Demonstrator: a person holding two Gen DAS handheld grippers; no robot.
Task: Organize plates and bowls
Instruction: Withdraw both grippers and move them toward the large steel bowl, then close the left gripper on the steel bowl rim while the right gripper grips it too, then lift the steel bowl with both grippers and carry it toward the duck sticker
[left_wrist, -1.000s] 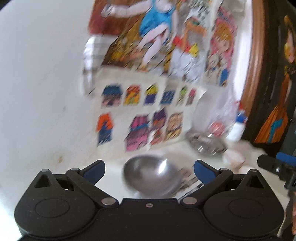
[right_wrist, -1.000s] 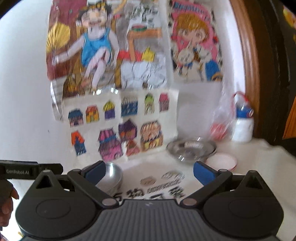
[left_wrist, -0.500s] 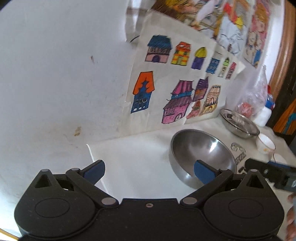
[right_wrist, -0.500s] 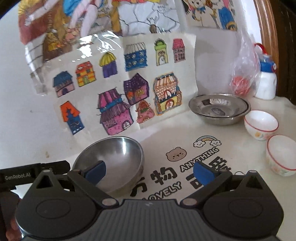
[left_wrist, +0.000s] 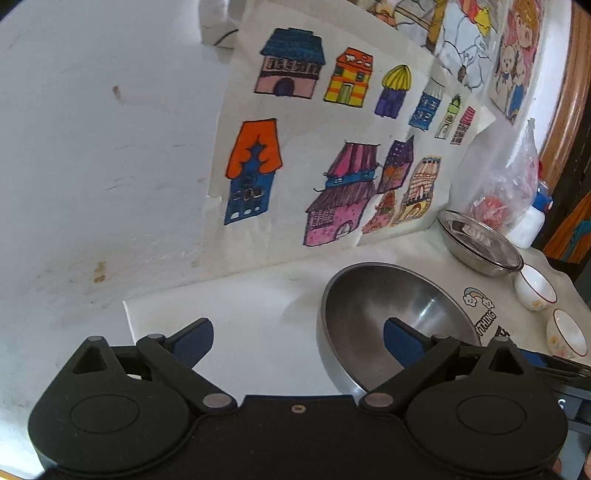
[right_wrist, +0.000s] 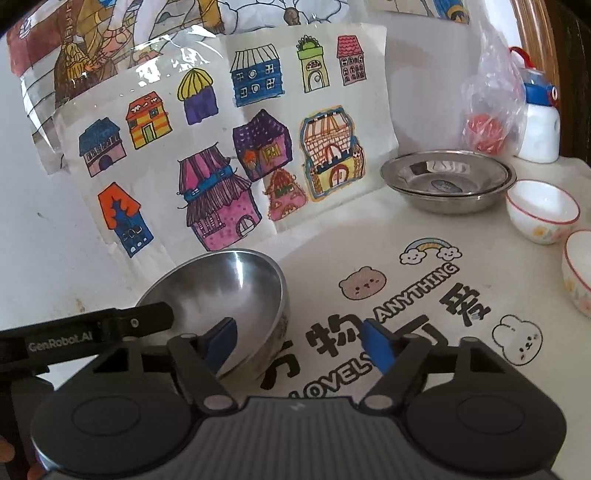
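Soft daylight fills both pictures. The steel bowl shines with a white glare. Edges bend round, and corners go dark.

The white cloth on the surface carries black print: "ANYTHING" in an arc, "LOVELY" cut off by the right gripper, and large Chinese characters, two of them readable as "万物". In the left wrist view only "THING" shows on it. The left gripper, reaching in from the side in the right wrist view, bears "GenRobot.AI" in pale letters.
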